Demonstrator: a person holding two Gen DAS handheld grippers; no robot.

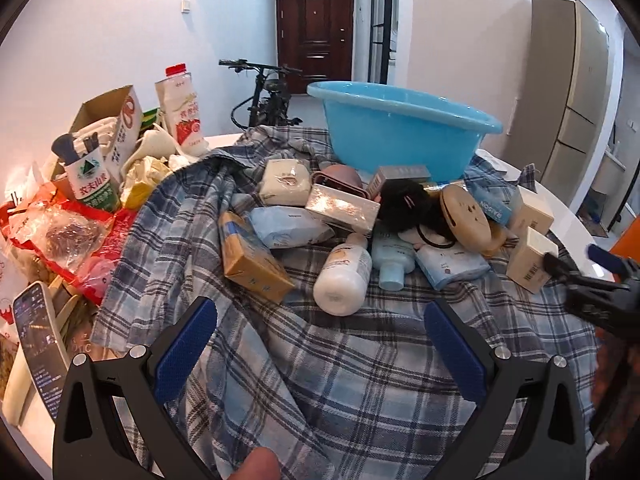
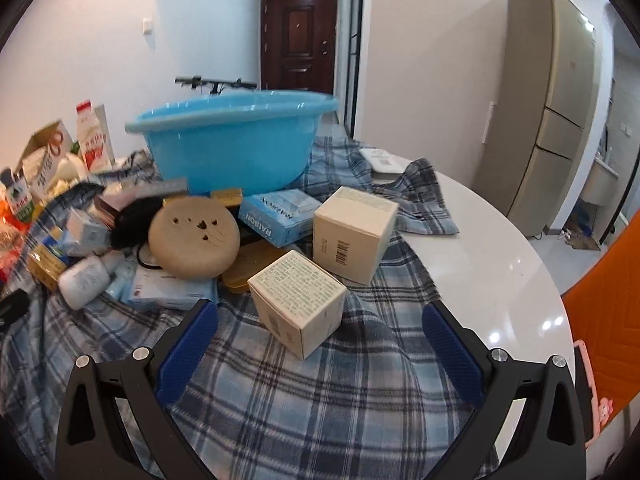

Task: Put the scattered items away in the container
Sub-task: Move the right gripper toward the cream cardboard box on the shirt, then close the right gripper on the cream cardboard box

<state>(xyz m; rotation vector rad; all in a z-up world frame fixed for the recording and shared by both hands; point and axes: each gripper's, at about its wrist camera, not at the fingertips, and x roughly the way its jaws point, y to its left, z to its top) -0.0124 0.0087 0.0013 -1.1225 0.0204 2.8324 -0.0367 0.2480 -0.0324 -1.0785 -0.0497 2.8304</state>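
Observation:
A blue plastic basin [image 1: 404, 128] [image 2: 232, 148] stands at the back of a plaid cloth [image 1: 340, 360] [image 2: 312, 400]. In front of it lies a heap of toiletries: a white bottle [image 1: 344, 280] [image 2: 82, 282], a yellow box [image 1: 252, 264], a blue pack [image 1: 284, 226], a round wooden lid [image 1: 466, 212] [image 2: 194, 236] and two cream boxes [image 2: 298, 300] [image 2: 354, 232]. My left gripper [image 1: 320, 320] hangs open just short of the white bottle. My right gripper [image 2: 320, 320] [image 1: 576, 260] is open, with the nearer cream box between and just beyond its fingertips.
At the left a pile of clutter holds a milk carton [image 1: 180, 108], an open cardboard box [image 1: 108, 128], a green-labelled bottle [image 1: 92, 184], red bags and a phone [image 1: 40, 344]. The white round table [image 2: 492, 264] shows bare at the right, beside an orange chair [image 2: 612, 320].

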